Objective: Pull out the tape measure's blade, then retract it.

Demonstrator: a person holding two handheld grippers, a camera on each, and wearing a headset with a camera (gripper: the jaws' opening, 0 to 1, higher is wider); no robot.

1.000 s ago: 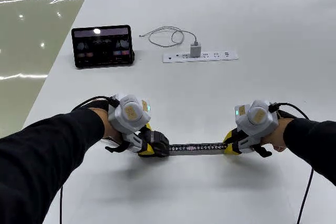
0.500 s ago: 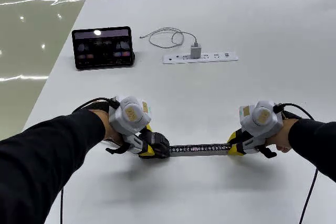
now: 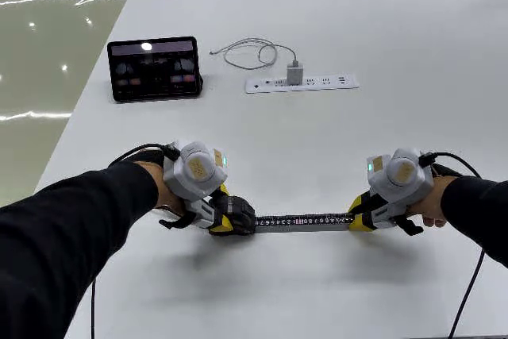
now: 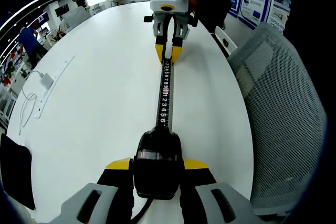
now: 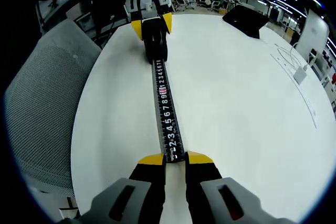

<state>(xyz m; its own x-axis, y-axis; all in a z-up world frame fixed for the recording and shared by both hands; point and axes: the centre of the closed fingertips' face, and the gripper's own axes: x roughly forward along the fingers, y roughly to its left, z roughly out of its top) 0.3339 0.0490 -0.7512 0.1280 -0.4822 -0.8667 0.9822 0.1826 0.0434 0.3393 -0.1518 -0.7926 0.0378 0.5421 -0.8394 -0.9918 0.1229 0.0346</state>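
L gripper (image 3: 226, 221) at near-left of white bench (image 3: 397, 45), R gripper (image 3: 359, 222) at near-right, well apart, both low at the surface. L fingers (image 4: 119, 165) are clamped on either side of the tape measure (image 4: 156, 161): black case, held btwn the yellow tips, mouth facing right. Blade (image 3: 302, 221) is out, running straight from the case across to the R gripper, parallel w/ the near edge. Scale faces up, digits 1–9 legible from the free end, then a red mark partway along. The blade sits close over the bench; can't tell if it touches. R fingers (image 5: 152, 159) are closed in on the blade's free end, pinching it btwn the yellow tips. Dark sleeves (image 3: 71, 228) on both arms, and a black cable (image 3: 464, 291) trails off the R gripper toward the near edge. Far-left: tablet (image 3: 155, 67), propped, screen lit. Just right of it is a white power strip (image 3: 317, 83) w/ a charger (image 3: 294, 75) plugged in, its white cord (image 3: 246, 53) looped on the far side. Grey mesh chair (image 4: 283, 103) sits just off the near edge of the bench. People and desks are visible in the distance, too small to detail.
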